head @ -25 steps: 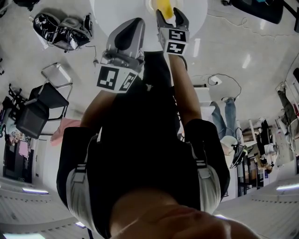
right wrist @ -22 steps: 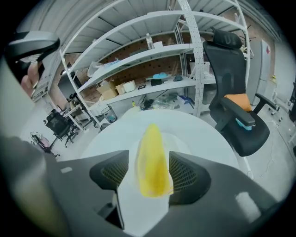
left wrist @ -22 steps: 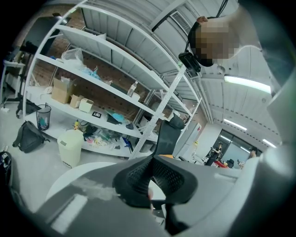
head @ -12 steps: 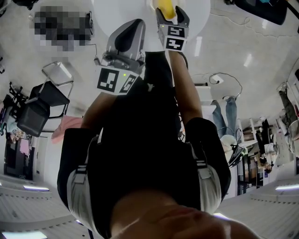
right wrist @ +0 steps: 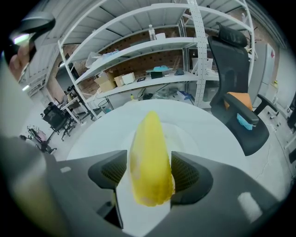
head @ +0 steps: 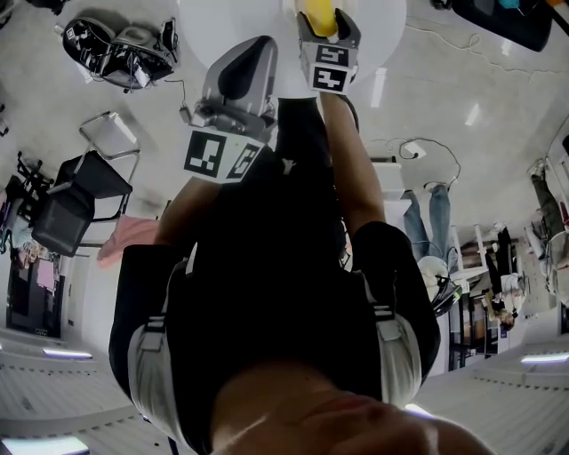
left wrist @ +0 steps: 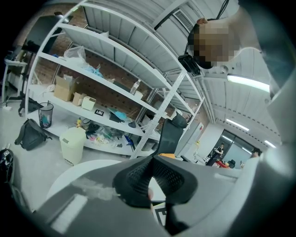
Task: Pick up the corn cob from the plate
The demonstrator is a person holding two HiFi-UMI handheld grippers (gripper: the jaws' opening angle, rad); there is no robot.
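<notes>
A yellow corn cob (right wrist: 148,157) lies on a white plate (right wrist: 196,141) on the round white table (head: 231,27). In the head view the cob (head: 320,12) shows at the top edge. My right gripper (right wrist: 149,163) points steeply down over it. Its jaws have just been opening and now stand wide, one on each side of the cob. A thin gap shows at the left pad, while the right pad sits against the cob's side. My left gripper (head: 252,49) hangs over the table's near edge, apart from the plate. Its pads (left wrist: 138,178) meet with nothing between them.
Black bags (head: 120,53) lie on the floor left of the table, and a dark chair (head: 80,191) stands further left. White shelving (right wrist: 152,60) and a black office chair (right wrist: 236,69) stand beyond the table. A pale bin (left wrist: 73,144) sits by the shelves.
The right gripper has sunk a little over the plate, so its jaws now reach further along the cob. The left gripper has kept still.
</notes>
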